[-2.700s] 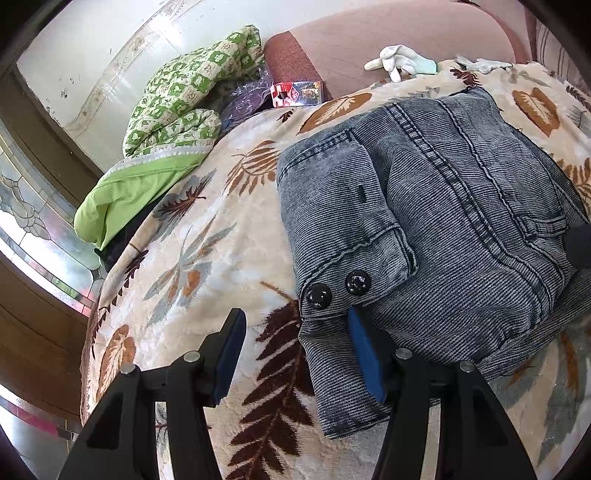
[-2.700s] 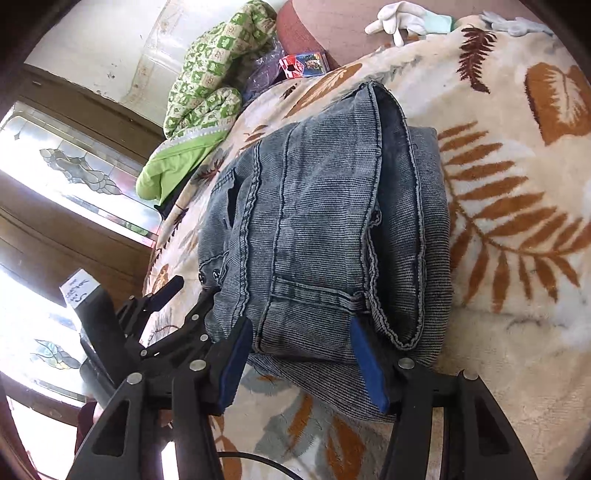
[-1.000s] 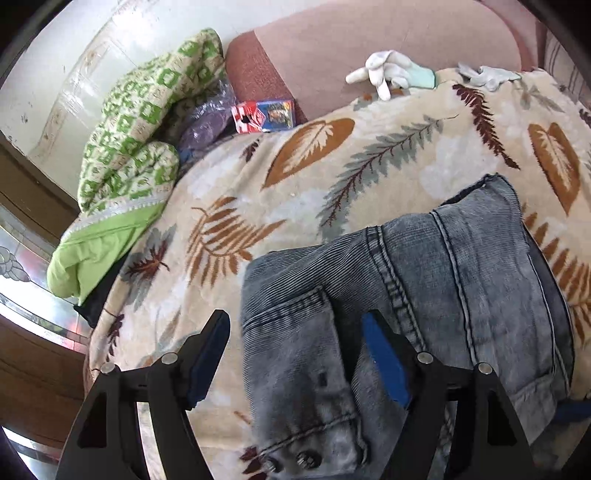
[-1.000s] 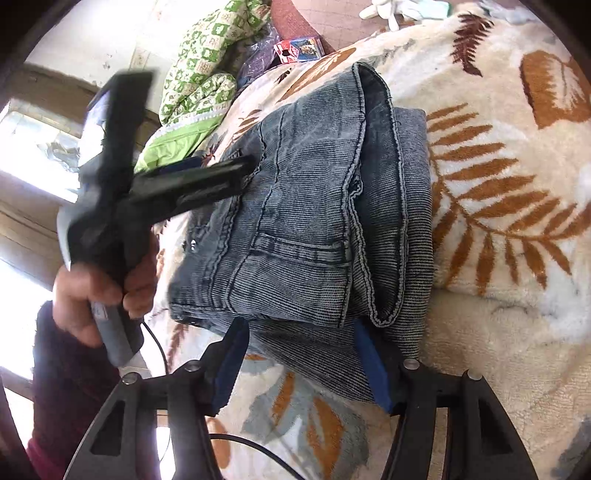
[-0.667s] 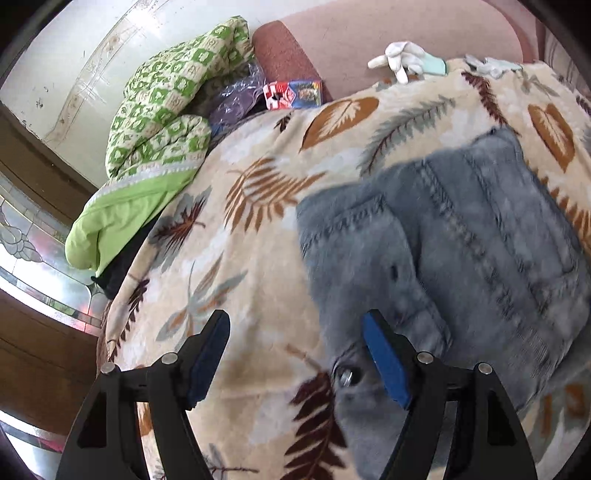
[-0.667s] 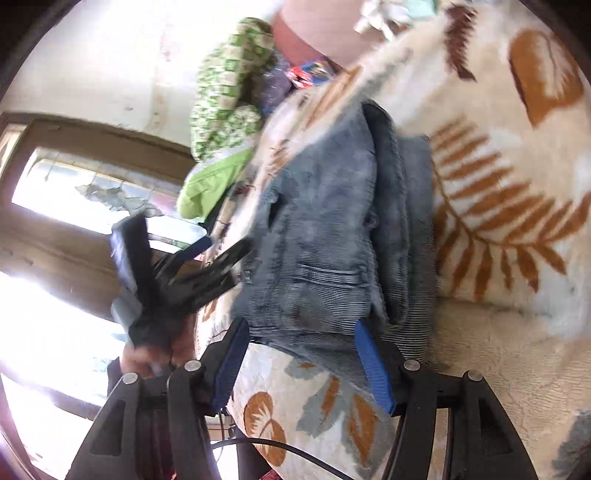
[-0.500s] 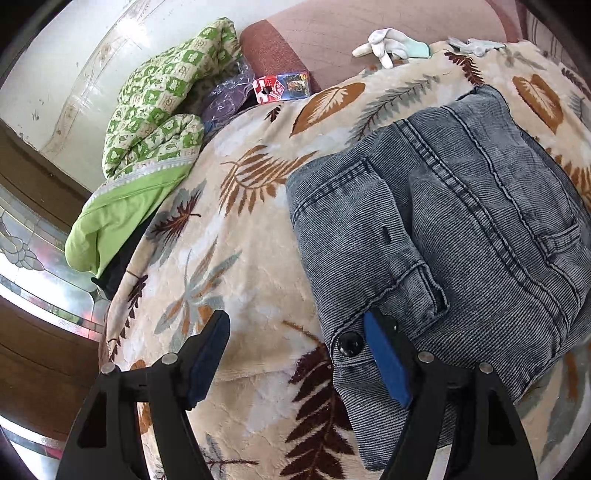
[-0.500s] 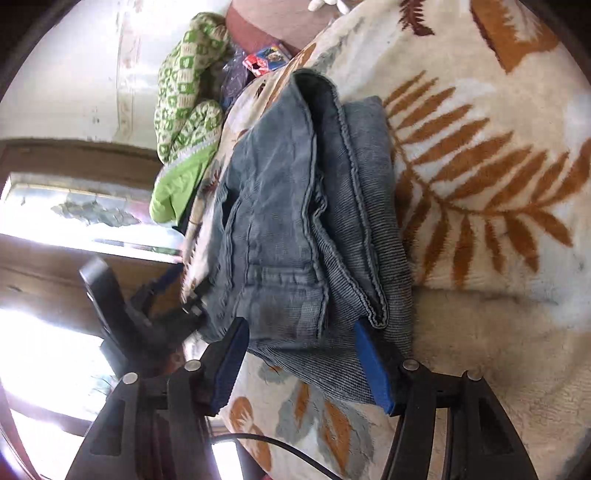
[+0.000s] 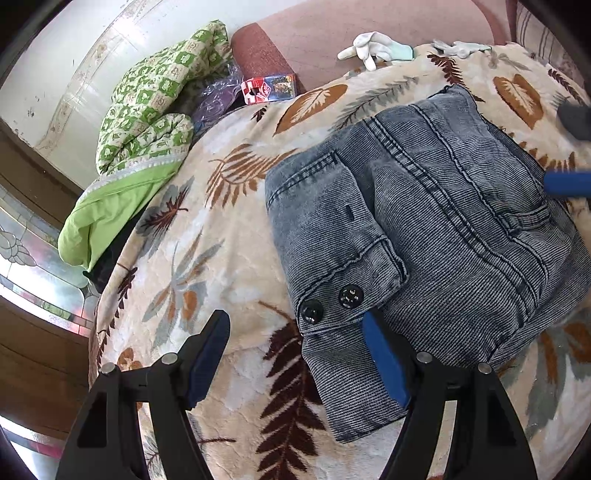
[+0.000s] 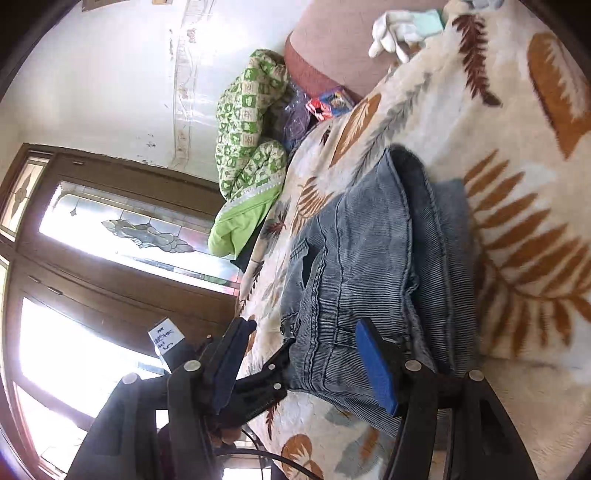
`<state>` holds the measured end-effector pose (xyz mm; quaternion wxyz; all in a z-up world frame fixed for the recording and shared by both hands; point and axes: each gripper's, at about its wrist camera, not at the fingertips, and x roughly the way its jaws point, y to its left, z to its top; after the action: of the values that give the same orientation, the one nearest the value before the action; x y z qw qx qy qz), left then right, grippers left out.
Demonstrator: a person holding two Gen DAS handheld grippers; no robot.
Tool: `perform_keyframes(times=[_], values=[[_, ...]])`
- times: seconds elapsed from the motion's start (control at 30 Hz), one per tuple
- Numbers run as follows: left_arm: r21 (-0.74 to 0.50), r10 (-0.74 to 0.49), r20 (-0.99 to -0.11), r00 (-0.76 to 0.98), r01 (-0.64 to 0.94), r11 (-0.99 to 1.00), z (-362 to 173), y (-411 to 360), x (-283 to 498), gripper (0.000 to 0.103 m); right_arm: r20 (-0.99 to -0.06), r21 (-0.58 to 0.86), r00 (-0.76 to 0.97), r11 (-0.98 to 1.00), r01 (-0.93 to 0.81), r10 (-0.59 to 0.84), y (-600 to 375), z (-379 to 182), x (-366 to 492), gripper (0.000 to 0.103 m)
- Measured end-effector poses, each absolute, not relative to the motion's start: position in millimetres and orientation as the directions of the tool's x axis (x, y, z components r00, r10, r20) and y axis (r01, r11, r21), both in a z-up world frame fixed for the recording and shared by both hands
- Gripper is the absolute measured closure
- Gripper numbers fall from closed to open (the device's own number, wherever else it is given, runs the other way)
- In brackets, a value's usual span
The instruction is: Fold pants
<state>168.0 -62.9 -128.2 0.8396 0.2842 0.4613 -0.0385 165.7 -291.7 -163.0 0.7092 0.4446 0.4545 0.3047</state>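
Observation:
The grey-blue denim pants lie folded into a thick stack on the leaf-print blanket. The waistband corner with two black buttons faces the left wrist view. My left gripper is open and empty, just in front of that corner, with its right finger beside the denim edge. My right gripper is open and empty at the other side of the stack. Its blue pad shows at the right edge of the left wrist view. The left gripper's body shows in the right wrist view.
A green patterned quilt is bunched at the blanket's far left. A small colourful box and white gloves lie by the pink headboard. A wooden door with glass panes stands to the left.
The left gripper swept over the pants and came back to the button corner, still open. The right gripper tilted and rose a little at the stack's other side. The pants stay folded.

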Motion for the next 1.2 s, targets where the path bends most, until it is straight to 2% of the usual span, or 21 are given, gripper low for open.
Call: perform_keyframes(times=[0.1,0.17,0.4,0.47,0.57,0.67,0.83,0.97,1.07,1.2], values=[[0.420,0.191,-0.811,0.553,0.323,0.848,-125.3,-59.6,167.8,0.028,-0.481,0.872,0.317,0.483,0.076,0.818,-271.2,-195.3,172.6,0.038],[0.420,0.191,-0.807,0.559,0.316,0.851,-120.4,-57.5,164.1,0.028,-0.447,0.889,0.341,0.453,0.065,0.827,-271.9,-196.4,170.6,0.038],[0.423,0.184,-0.774,0.606,0.279,0.862,-102.6,-46.0,145.9,0.028,-0.430,0.895,0.315,0.446,0.023,0.846,-264.0,-173.7,156.5,0.037],[0.449,0.212,-0.777,0.592,0.286,0.846,-113.6,-44.4,147.5,0.028,-0.457,0.879,0.285,0.476,0.000,0.843,-257.3,-173.1,152.9,0.037],[0.445,0.219,-0.792,0.569,0.293,0.846,-128.5,-41.4,152.1,0.027,-0.546,0.831,0.230,0.556,0.025,0.805,-251.5,-191.2,142.7,0.036],[0.433,0.219,-0.796,0.564,0.278,0.858,-120.6,-39.9,152.7,0.028,-0.526,0.846,0.238,0.532,0.043,0.817,-254.2,-196.5,140.8,0.037],[0.437,0.214,-0.773,0.597,0.257,0.862,-106.3,-30.7,148.3,0.028,-0.549,0.827,0.246,0.562,0.020,0.799,-274.7,-176.5,127.0,0.036],[0.430,0.245,-0.798,0.551,0.236,0.872,-121.8,-19.7,156.9,0.028,-0.569,0.817,0.233,0.575,0.046,0.789,-286.8,-182.5,122.8,0.036],[0.456,0.283,-0.801,0.528,0.231,0.859,-138.8,-16.6,160.8,0.028,-0.543,0.838,0.220,0.538,0.087,0.810,-293.4,-197.5,125.3,0.036],[0.421,0.253,-0.807,0.534,0.220,0.880,-128.2,-10.2,157.6,0.028,-0.558,0.826,0.228,0.561,0.059,0.798,-292.8,-184.0,124.2,0.036]])
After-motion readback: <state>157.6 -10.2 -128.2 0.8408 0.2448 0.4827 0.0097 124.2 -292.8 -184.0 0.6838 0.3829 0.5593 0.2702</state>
